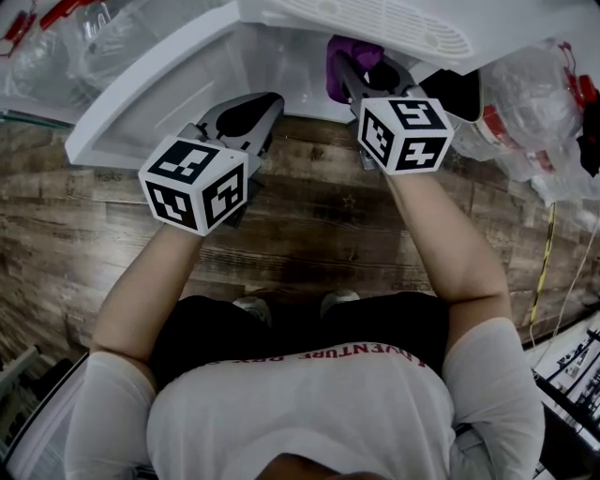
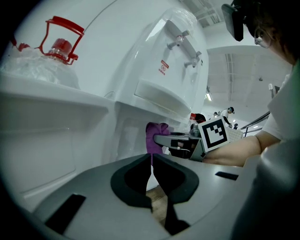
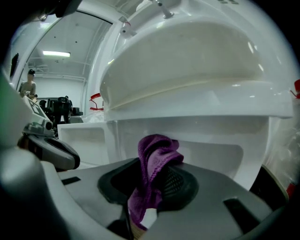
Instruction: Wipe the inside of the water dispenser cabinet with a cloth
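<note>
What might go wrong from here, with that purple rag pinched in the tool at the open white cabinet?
1. The right gripper pinches only a bunched fold of the purple cloth; rubbing the cabinet wall might pull it loose.
2. The left gripper, shut and empty, hangs close to the open door and may knock it.
3. The drip tray juts out just above the right gripper, so lifting could hit it.

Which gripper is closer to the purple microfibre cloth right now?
Right. The right gripper is clamped on the purple microfibre cloth; the left gripper, shut and empty, sits apart to its left.
</note>
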